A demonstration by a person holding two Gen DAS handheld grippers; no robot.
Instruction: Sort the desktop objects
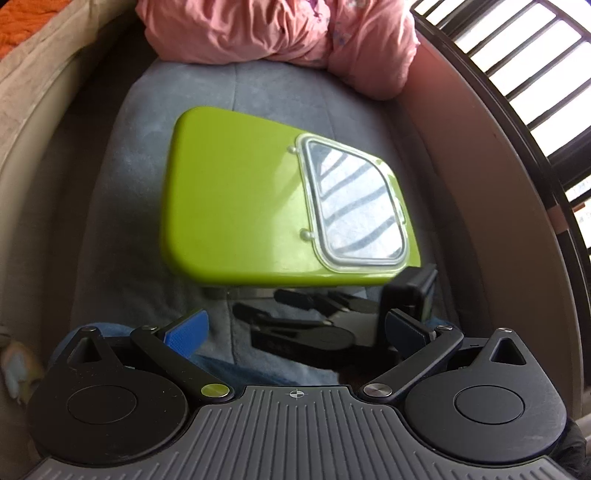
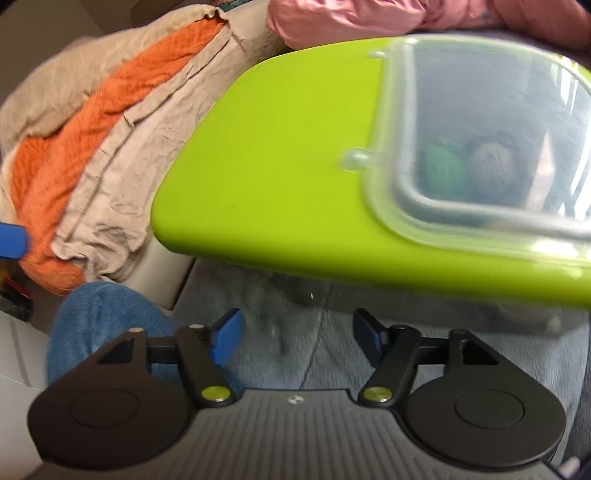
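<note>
A lime-green lap desk (image 1: 236, 199) with a clear-lidded compartment (image 1: 354, 206) stands on a grey cushion (image 1: 155, 206). My left gripper (image 1: 295, 328) is open and empty, just short of the desk's near edge. Another black gripper (image 1: 306, 332) lies between its fingers, below the desk. In the right wrist view the desk (image 2: 288, 162) fills the upper right, and a green item and a dark item show blurred through the clear lid (image 2: 491, 140). My right gripper (image 2: 295, 336) is open and empty, below the desk's near edge.
A pink quilt (image 1: 280, 33) lies behind the desk. A beige and orange blanket (image 2: 96, 129) is heaped at the left. A blue fuzzy cloth (image 2: 103, 325) lies at the near left. A barred window (image 1: 535, 85) is at the right.
</note>
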